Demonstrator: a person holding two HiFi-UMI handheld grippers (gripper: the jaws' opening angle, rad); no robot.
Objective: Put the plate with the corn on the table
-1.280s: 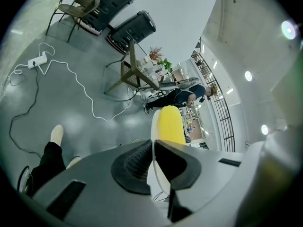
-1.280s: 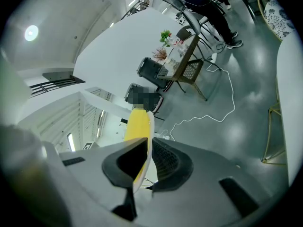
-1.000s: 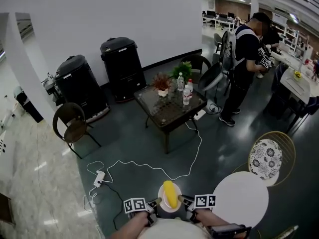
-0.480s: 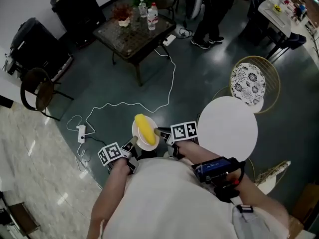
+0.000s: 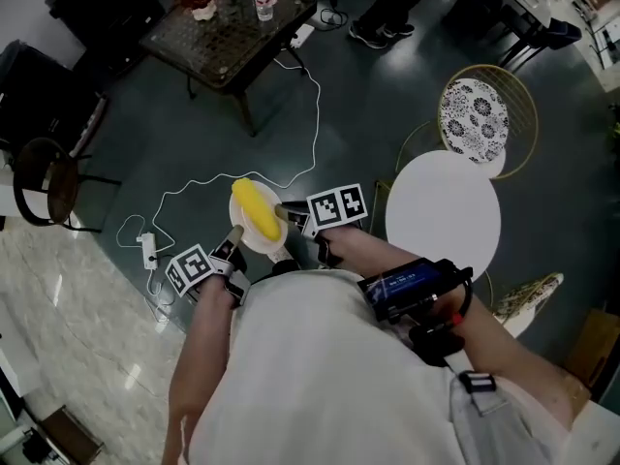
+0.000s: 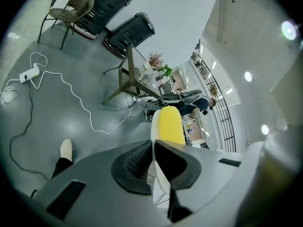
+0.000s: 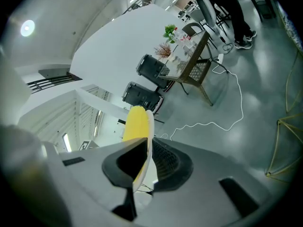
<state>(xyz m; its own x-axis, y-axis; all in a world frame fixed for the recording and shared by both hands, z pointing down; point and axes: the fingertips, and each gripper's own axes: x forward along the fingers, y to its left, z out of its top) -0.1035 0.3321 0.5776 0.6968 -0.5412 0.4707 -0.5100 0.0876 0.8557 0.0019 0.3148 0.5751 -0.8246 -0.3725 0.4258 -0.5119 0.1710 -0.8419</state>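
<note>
Plate with corn aloft above the floor, left of the round white table, pinched at opposite rims in the clamped jaws of left gripper and right gripper. Keep level, move both in step, and lower flat onto the table before easing either grip.
</note>
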